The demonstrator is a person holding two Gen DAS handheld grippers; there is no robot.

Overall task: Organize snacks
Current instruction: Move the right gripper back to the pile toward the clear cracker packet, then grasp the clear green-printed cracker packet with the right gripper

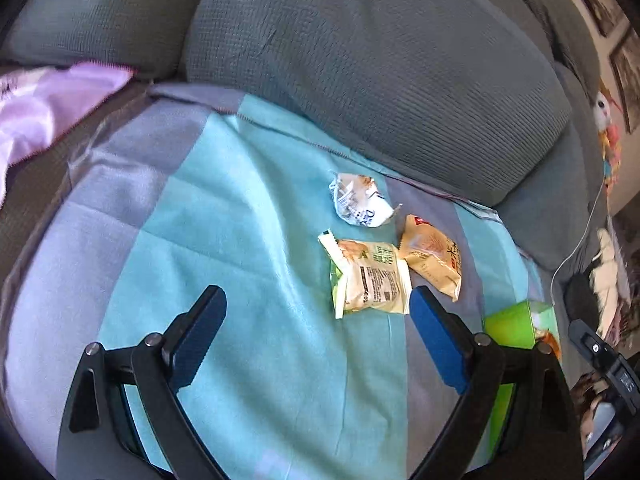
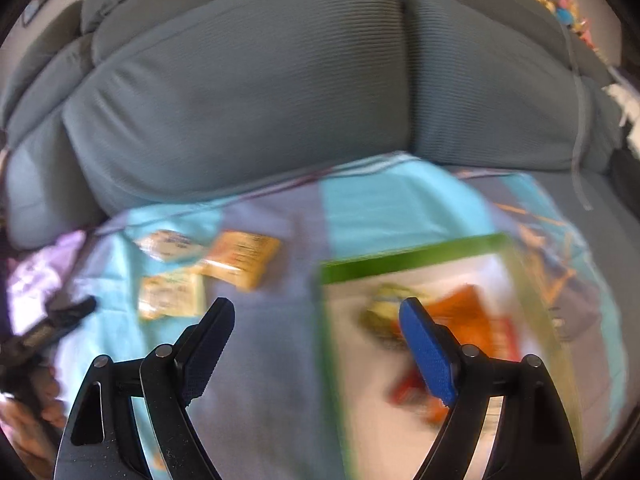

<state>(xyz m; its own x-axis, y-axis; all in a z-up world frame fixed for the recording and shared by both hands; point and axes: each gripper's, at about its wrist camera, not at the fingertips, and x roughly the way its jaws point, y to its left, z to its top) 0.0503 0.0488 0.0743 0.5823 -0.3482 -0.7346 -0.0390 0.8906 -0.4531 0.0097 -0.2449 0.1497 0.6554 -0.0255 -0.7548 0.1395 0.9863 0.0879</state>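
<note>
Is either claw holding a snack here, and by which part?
Nothing is held. The left claw and right claw are both open and empty; the snack packets lie loose on the blanket.

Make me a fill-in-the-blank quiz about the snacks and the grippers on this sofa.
1. The number of snack packets lying loose on the blanket is ____.
2. The box has a rim coloured ____.
3. The jaws of the left gripper and the right gripper are both ____.

Missing words: three; green; open
</note>
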